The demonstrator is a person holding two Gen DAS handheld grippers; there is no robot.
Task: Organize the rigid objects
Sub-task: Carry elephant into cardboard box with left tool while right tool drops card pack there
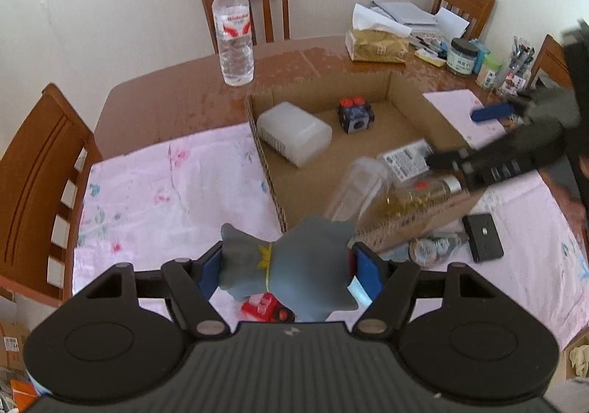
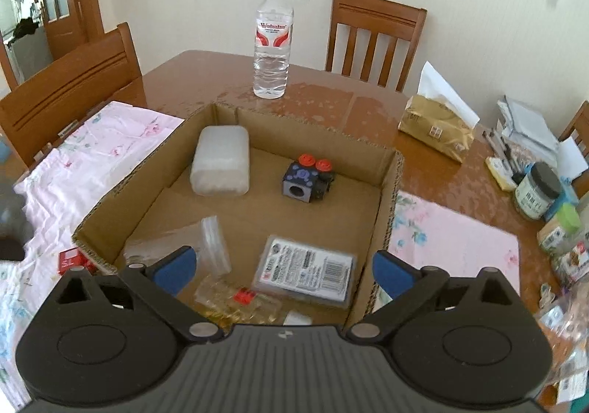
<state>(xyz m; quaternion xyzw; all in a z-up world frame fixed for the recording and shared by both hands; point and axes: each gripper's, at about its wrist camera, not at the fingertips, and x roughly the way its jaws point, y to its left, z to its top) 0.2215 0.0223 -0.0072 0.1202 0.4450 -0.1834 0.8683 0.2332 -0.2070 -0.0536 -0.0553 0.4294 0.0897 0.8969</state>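
Observation:
In the left wrist view my left gripper (image 1: 285, 267) is shut on a grey toy figure (image 1: 294, 265) with a yellow collar, held above the pink cloth near the corner of the cardboard box (image 1: 265, 155). A red toy car (image 1: 265, 308) lies below it. In the right wrist view my right gripper (image 2: 281, 267) stands open over the box's near end, nothing between its blue pads (image 2: 176, 265). Under it lie a barcode packet (image 2: 305, 271) and a clear bag of small parts (image 2: 235, 298). Farther in the box (image 2: 386, 199) sit a white plastic case (image 2: 221, 166) and a dark cube toy (image 2: 307, 179).
A water bottle (image 2: 272, 41) stands behind the box. A tissue pack (image 2: 434, 129), jars (image 2: 537, 192) and papers crowd the table's right end. A black plate (image 1: 482, 238) and a round metal piece (image 1: 427, 251) lie on the cloth by the box. Wooden chairs (image 1: 40, 184) ring the table.

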